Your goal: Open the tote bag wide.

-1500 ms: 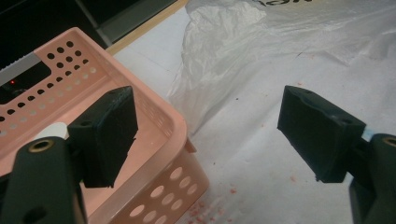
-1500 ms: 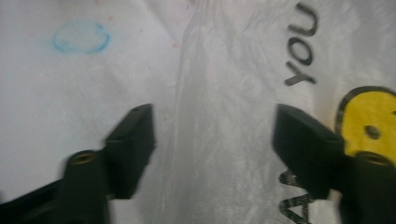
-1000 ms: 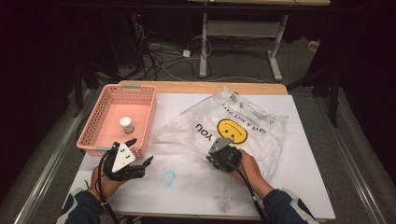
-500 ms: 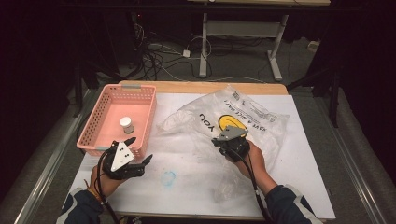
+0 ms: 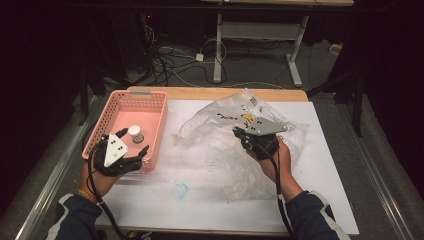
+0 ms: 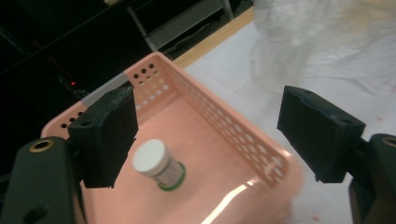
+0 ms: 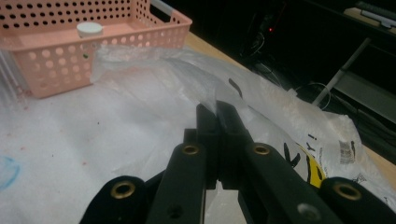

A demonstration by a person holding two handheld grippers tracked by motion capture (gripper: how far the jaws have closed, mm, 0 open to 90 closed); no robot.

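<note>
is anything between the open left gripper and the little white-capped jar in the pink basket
Nothing visible blocks it. The left gripper hangs open over the near end of the pink basket, and the jar stands alone on the basket floor, below and between its fingers. The plastic bag lies outside the basket.

Two black two-jaw handheld grippers, left (image 5: 131, 155) and right (image 5: 245, 136), each carry a grey three-cornered plate dotted with dark marks, brass-ringed pivot holes and a trailing black cable; the person wears dark navy sleeves with pale cuffs.

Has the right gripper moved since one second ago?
Yes. The right gripper, shut on the plastic bag, has gone toward the table's far edge and lifted the bag's film.
</note>
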